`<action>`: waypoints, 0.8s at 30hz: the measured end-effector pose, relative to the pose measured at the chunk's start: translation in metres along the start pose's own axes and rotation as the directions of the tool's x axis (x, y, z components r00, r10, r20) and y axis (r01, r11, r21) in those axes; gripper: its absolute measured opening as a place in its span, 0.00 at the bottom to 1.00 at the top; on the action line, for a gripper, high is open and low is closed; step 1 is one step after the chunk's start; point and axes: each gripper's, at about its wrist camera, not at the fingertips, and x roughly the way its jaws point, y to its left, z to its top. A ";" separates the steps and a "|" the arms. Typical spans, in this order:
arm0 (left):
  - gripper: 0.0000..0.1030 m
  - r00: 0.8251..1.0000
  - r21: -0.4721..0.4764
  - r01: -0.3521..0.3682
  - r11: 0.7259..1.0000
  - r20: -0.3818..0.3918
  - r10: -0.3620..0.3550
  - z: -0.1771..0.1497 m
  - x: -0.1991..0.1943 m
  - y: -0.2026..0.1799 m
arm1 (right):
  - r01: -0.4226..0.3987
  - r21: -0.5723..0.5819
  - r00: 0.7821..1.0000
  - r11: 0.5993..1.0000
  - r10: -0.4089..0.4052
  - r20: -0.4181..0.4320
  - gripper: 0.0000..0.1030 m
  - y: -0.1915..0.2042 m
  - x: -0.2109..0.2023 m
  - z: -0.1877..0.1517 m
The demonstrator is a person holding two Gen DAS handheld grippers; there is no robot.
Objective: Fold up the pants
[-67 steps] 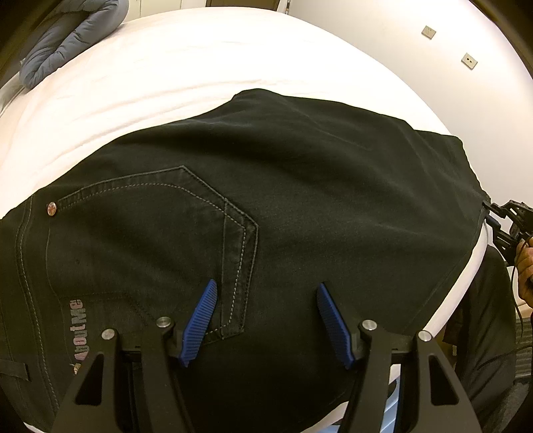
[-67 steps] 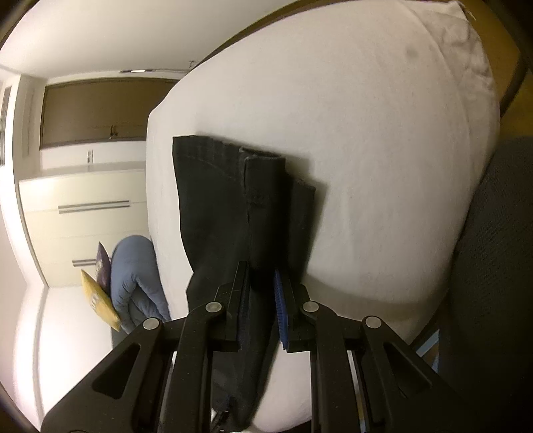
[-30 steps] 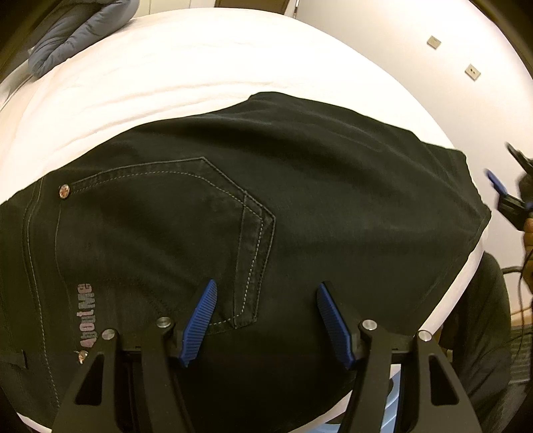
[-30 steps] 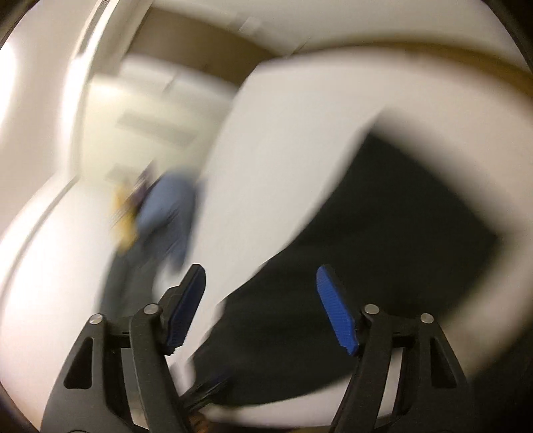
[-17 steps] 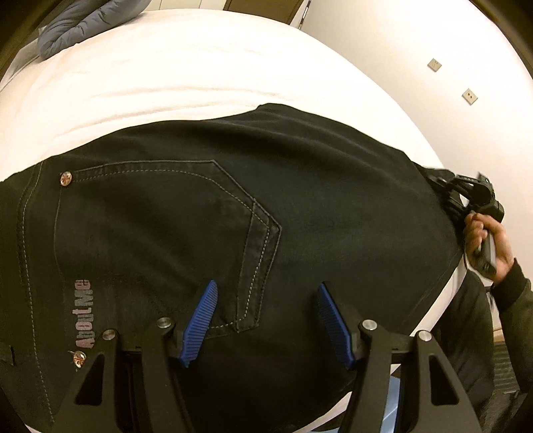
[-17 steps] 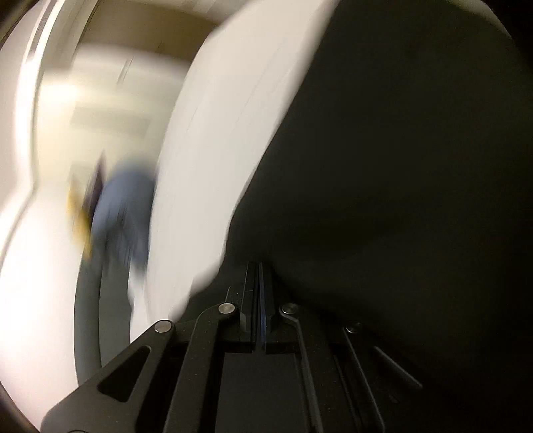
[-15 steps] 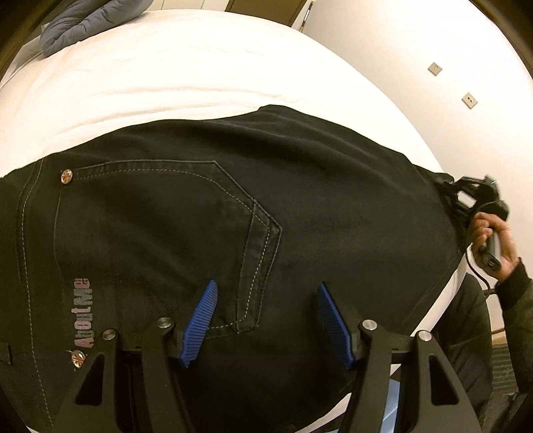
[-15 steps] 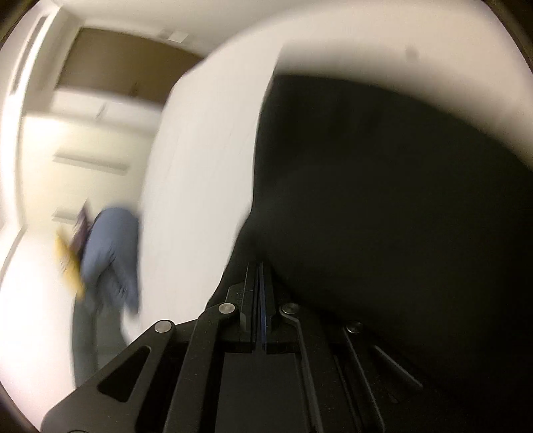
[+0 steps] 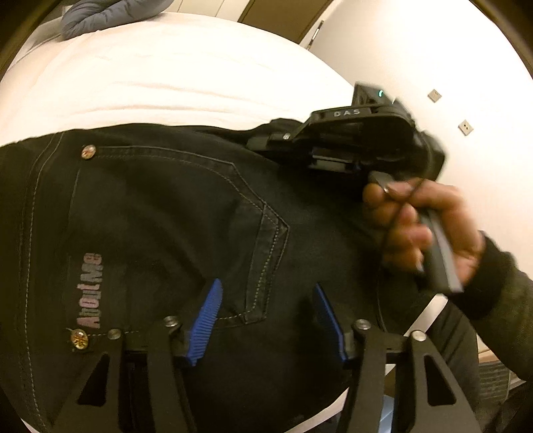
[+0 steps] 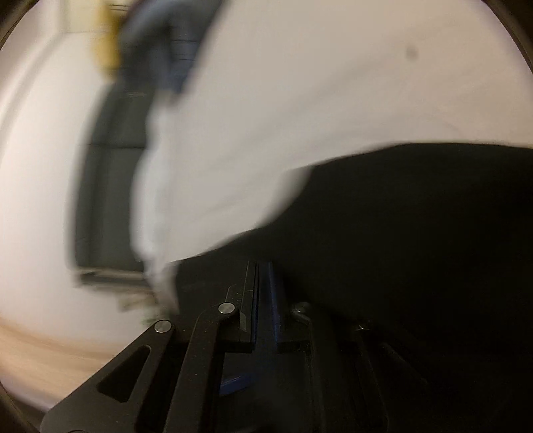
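Black pants (image 9: 166,216) lie flat on the white bed (image 9: 166,73), back pocket (image 9: 206,206) up. My left gripper (image 9: 266,289) hovers just over the pocket's lower corner; its jaws are closing, with cloth under them and nothing pinched. A hand (image 9: 419,226) holds my right gripper (image 9: 266,140) over the pants' far edge, shut on a lifted fold of the dark cloth. In the blurred right wrist view the right gripper (image 10: 263,276) has its jaws together, and the pants (image 10: 416,233) drape from them to the right over the bed (image 10: 299,100).
A grey-blue padded bundle (image 9: 110,13) lies at the bed's far left corner and shows as a blurred grey-blue bundle (image 10: 156,43) in the right wrist view. A white wall (image 9: 416,50) runs close along the bed's right side. A dark sleeve (image 9: 499,299) fills the lower right.
The right gripper shut on the pants' far end and swept fast across the bed, carrying the cloth over towards the pocket. The left gripper's jaws narrowed a little and drifted along the pants.
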 end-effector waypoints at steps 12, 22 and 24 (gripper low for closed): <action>0.54 0.992 -0.085 0.033 0.996 0.123 -0.022 -0.002 -0.036 0.006 | -0.102 -0.052 0.983 0.993 0.109 0.150 0.06 0.002 -0.108 -0.029; 0.44 0.995 0.056 -0.099 0.994 0.041 0.096 0.032 0.005 -0.009 | -0.039 0.200 0.918 0.979 -0.044 0.395 0.00 -0.110 -0.199 -0.074; 0.29 0.996 0.050 -0.083 0.995 0.032 0.081 0.030 -0.002 0.007 | -0.051 0.251 0.870 0.967 -0.080 0.487 0.00 -0.144 -0.251 -0.078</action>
